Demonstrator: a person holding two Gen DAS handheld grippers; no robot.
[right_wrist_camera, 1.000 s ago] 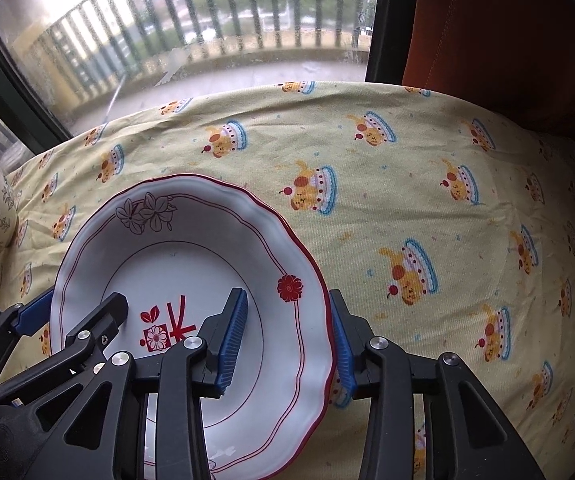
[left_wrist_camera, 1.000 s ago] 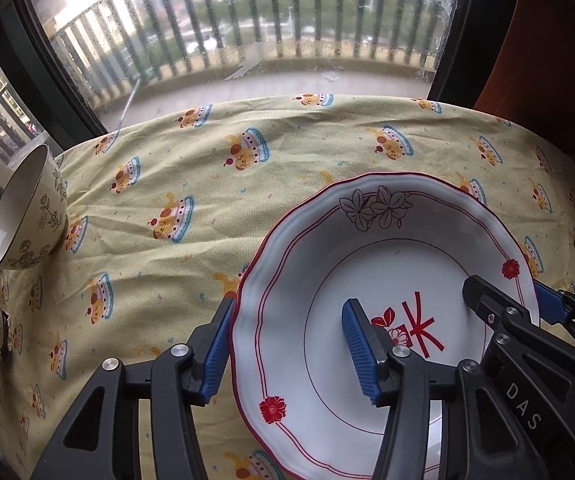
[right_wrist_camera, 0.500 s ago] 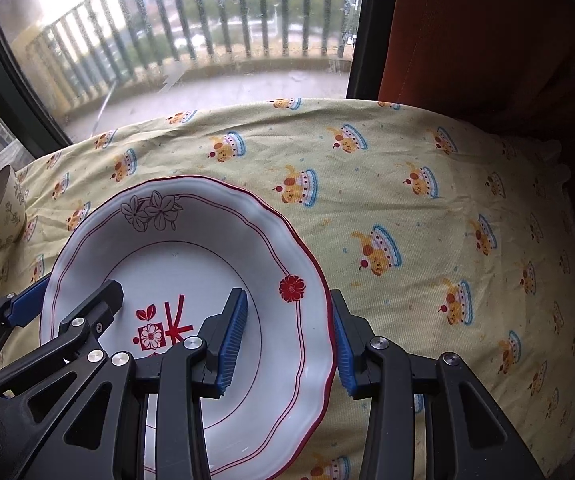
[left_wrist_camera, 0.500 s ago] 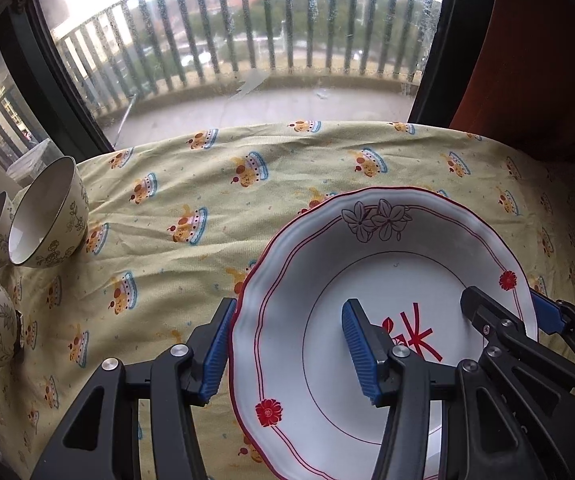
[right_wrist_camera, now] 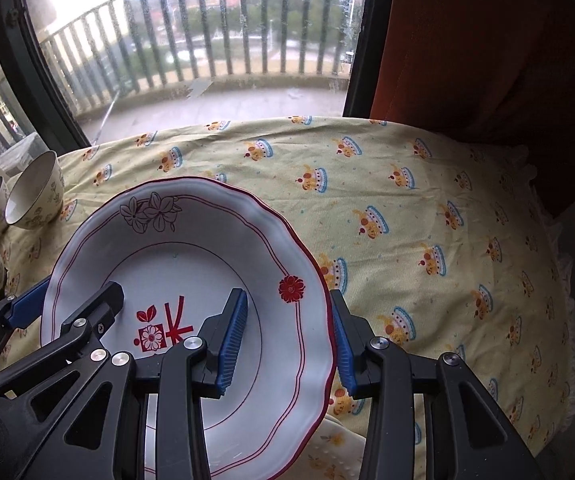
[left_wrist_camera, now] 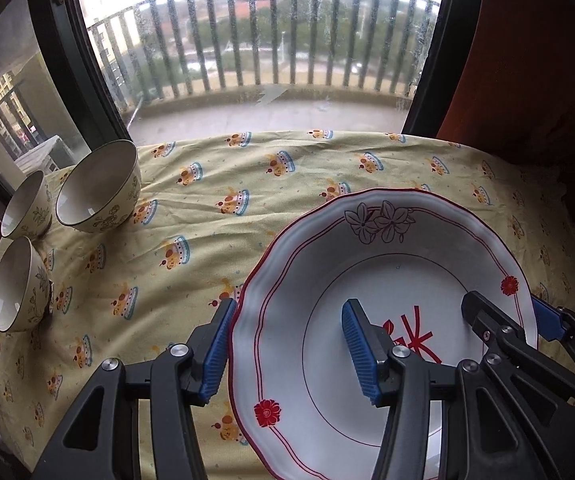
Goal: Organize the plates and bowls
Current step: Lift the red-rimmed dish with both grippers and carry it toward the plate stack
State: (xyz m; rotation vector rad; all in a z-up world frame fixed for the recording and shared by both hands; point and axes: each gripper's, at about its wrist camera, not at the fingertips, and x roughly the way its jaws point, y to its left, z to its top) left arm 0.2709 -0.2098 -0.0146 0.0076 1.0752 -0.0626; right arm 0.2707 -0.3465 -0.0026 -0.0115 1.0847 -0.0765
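A white plate with red rim lines, red flowers and a red character [left_wrist_camera: 387, 280] [right_wrist_camera: 191, 248] is held up above the table by both grippers. My left gripper [left_wrist_camera: 287, 350] straddles the plate's left rim, one blue pad outside and one inside. My right gripper [right_wrist_camera: 287, 340] straddles the right rim the same way. Both are shut on the plate. Three cream floral bowls stand at the table's far left: a larger one [left_wrist_camera: 99, 188] [right_wrist_camera: 33, 192] and two smaller ones [left_wrist_camera: 25, 204] [left_wrist_camera: 17, 284].
The table wears a yellow cloth with cake prints [left_wrist_camera: 247, 184] [right_wrist_camera: 427, 200]. A window with a balcony railing [left_wrist_camera: 267, 60] is behind it. A dark red curtain [right_wrist_camera: 487, 48] hangs at the right. The cloth's frilled edge [right_wrist_camera: 567, 320] drops off on the right.
Both grippers have lifted the plate up and back from the cloth. The view has widened, so all three bowls at the left now show.
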